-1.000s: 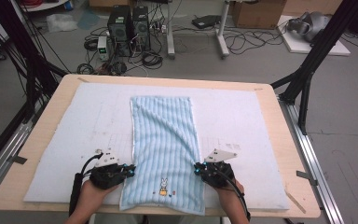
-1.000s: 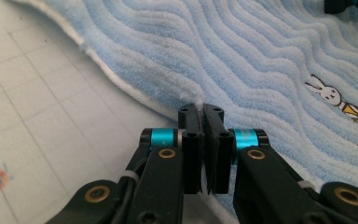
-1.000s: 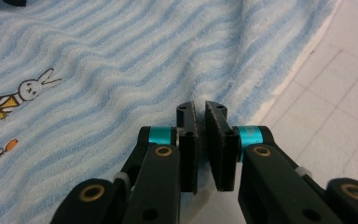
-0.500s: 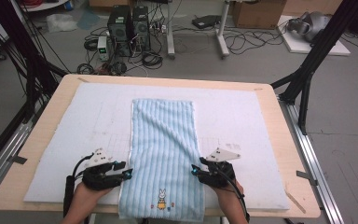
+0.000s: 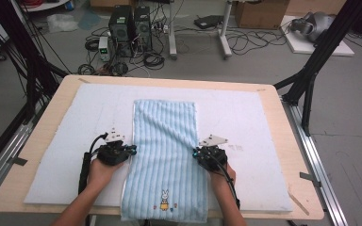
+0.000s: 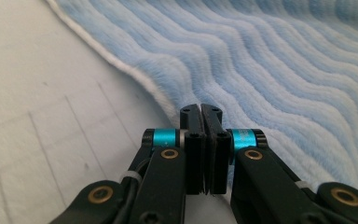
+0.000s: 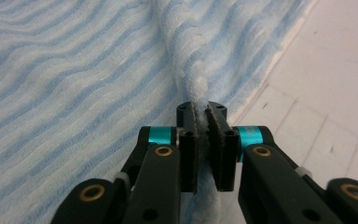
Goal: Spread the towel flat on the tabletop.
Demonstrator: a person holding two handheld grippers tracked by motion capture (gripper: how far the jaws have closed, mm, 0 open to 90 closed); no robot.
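Item: blue ribbed towel (image 5: 165, 155), lying lengthwise down the middle of a white pad (image 5: 66, 132) on a wooden bench (image 5: 52, 94). Its near end, bearing a small rabbit motif (image 5: 163, 200), hangs just over the bench's front edge.

Left gripper (image 5: 133, 149): at the towel's left long edge, held in the left hand (image 5: 101, 170). In the left gripper view its fingers (image 6: 192, 135) are pressed together; the jaws have just opened and closed again. The white border (image 6: 135, 77) runs right up to the tips, but whether cloth is caught between them cannot be made out.

Right gripper (image 5: 194, 153): at the towel's right long edge, in the right hand (image 5: 221, 176). In the right gripper view its fingers (image 7: 219, 135) pinch a raised ridge of towel (image 7: 186, 51), the pile bunched between the pads; these jaws likewise have just opened and closed.

Open room: bare pad on both sides of the towel and beyond its far end; bare wood around the pad.

Surroundings: grey floor with two computer towers (image 5: 131, 22), loose cables (image 5: 245, 42), a cardboard box (image 5: 261, 13), black frame struts (image 5: 320, 56) on either side.

Cut off: both forearms at the bottom edge of the high view.
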